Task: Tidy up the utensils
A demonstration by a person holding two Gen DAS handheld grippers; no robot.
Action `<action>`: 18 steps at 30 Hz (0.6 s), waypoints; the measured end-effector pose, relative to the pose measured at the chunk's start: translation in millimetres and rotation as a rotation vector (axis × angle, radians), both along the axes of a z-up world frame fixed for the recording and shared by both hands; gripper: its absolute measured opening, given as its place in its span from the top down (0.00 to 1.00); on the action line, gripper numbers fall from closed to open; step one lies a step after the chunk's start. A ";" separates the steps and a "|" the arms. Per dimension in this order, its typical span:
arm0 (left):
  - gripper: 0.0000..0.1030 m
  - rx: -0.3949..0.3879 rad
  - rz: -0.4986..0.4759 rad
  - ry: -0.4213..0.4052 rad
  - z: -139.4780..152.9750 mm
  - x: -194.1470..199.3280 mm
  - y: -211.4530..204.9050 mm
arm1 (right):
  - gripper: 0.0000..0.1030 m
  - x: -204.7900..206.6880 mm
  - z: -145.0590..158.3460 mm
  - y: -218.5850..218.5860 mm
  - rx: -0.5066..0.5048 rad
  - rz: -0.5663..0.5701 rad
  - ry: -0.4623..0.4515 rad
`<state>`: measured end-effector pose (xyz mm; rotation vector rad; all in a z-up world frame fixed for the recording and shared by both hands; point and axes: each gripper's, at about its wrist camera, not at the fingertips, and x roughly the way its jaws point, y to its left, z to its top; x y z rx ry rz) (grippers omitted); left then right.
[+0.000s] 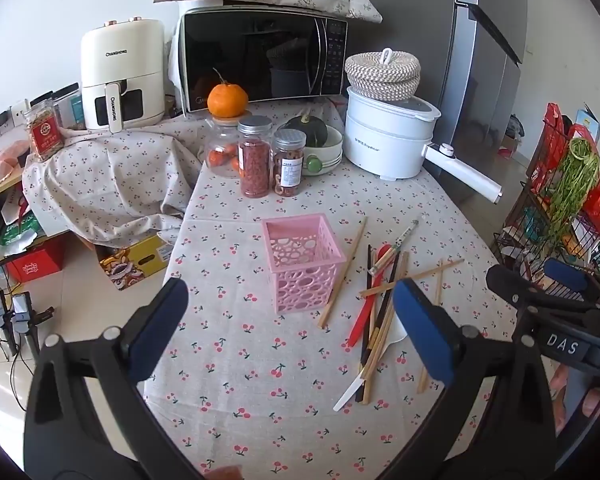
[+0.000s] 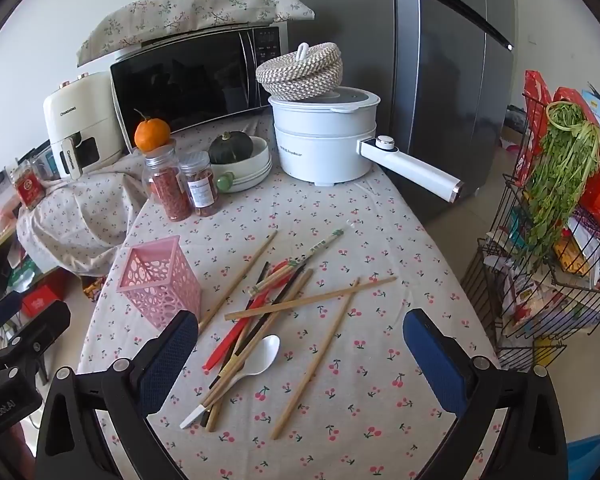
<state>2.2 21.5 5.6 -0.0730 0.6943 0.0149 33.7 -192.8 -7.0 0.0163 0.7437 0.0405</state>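
The right gripper [image 2: 300,344] is held wide open at the bottom of the frame, nothing between its blue pads [image 2: 168,354]. At centre, a loose heap of chopsticks [image 2: 292,300] is spread over the cherry-print tablecloth [image 2: 380,400], with a white spoon [image 2: 260,358] and a red utensil [image 2: 236,334] mixed in. At centre left, a pink basket [image 2: 160,280] is seen upright. In the upper centre, a white pot [image 2: 324,148] is capped by woven coasters [image 2: 300,72].

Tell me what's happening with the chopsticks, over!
Left gripper open, empty. Right gripper open, empty, above the pile. Chopsticks and white spoon loose on the tablecloth; pink basket upright, empty. Nothing blocking.
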 end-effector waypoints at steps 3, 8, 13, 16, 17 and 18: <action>0.01 0.003 -0.002 0.000 -0.2 -0.4 -0.6 | 0.00 0.4 -0.5 -0.8 0.002 0.001 0.006; 0.01 0.003 -0.003 -0.003 0.1 -0.5 -0.3 | 0.00 0.3 -0.1 -0.8 0.002 0.002 0.006; 0.01 0.005 -0.003 -0.005 0.0 -1.1 -0.9 | 0.00 0.4 -0.9 -0.6 -0.001 0.000 0.002; 0.01 0.004 -0.003 -0.005 0.0 -1.0 -0.7 | 0.00 0.0 0.3 -1.0 0.000 0.001 0.002; 0.01 0.004 -0.003 -0.004 -0.1 -1.1 -0.8 | 0.00 -0.2 0.7 -1.2 0.000 0.001 0.001; 0.01 0.004 -0.003 -0.004 -0.1 -1.1 -0.9 | 0.00 0.4 -0.6 -0.5 -0.002 0.000 -0.003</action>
